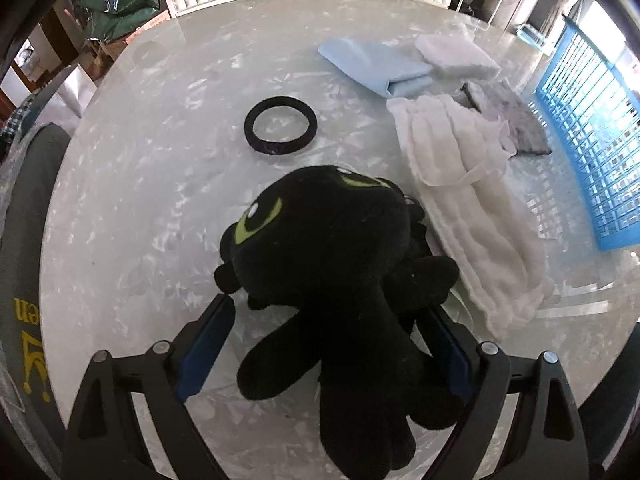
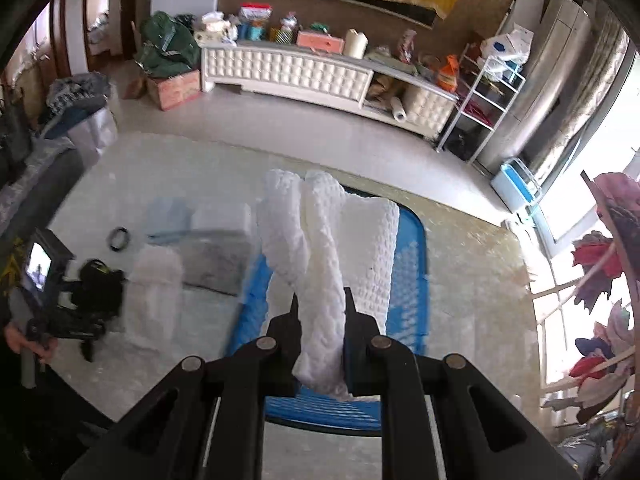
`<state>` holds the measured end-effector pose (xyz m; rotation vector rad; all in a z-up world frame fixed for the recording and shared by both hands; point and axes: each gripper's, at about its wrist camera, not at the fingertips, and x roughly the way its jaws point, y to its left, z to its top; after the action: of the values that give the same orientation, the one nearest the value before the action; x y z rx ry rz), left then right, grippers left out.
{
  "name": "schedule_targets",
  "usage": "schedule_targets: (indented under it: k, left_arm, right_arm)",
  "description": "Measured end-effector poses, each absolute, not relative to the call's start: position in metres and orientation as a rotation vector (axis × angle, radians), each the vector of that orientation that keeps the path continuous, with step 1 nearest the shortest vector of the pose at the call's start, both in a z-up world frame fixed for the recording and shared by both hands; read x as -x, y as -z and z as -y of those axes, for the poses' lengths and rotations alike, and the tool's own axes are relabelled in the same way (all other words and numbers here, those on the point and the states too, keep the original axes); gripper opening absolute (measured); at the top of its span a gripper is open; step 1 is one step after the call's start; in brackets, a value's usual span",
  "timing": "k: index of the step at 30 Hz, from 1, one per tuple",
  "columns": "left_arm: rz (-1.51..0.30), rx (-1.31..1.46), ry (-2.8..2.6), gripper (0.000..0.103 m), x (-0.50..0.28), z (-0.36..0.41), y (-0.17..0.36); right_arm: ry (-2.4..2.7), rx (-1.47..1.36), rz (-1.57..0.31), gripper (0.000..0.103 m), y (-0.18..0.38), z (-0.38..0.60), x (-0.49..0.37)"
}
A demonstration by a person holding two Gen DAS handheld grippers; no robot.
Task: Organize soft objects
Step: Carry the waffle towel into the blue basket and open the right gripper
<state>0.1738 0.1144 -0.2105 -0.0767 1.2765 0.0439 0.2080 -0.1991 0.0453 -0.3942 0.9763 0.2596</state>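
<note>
A black plush toy point(image 1: 332, 248) with green eyes lies between the wide-apart fingers of my left gripper point(image 1: 330, 306). Table shows between the left pad point(image 1: 208, 344) and the toy, so the jaws stand open around it. My right gripper point(image 2: 322, 300) is shut on a white knitted cloth point(image 2: 320, 240), which hangs over the blue basket point(image 2: 412, 240). On the glass table point(image 1: 160, 200) lie a black hair band point(image 1: 281, 126), a light blue cloth point(image 1: 376, 66), a white pad point(image 1: 456, 56), a grey cloth point(image 1: 508, 116) and a long white towel point(image 1: 468, 208).
The blue basket point(image 1: 592, 128) stands at the table's right side. In the right wrist view a hand point(image 2: 20, 340) holds the left gripper's handle at the far left. A white cabinet point(image 2: 288, 68) and a wire shelf point(image 2: 480, 100) stand beyond the table.
</note>
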Motion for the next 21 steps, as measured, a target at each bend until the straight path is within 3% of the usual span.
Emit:
schedule_targets:
  k: [16,18,21]
  left_arm:
    - [-1.316,0.033,-0.029,0.093,-0.193,-0.094,0.217]
    - [-1.307,0.032,-0.025,0.090,-0.190,-0.095,0.217]
    - [-1.298,0.032,-0.022,0.074,-0.180,-0.099,0.214]
  right_arm:
    - [-0.233,0.422,-1.260,0.014,0.070,0.207,-0.245]
    - [-0.230,0.428,-1.276,0.014,0.078,0.207,-0.246]
    - [-0.224,0.430,-1.304,0.014,0.088,0.205,-0.242]
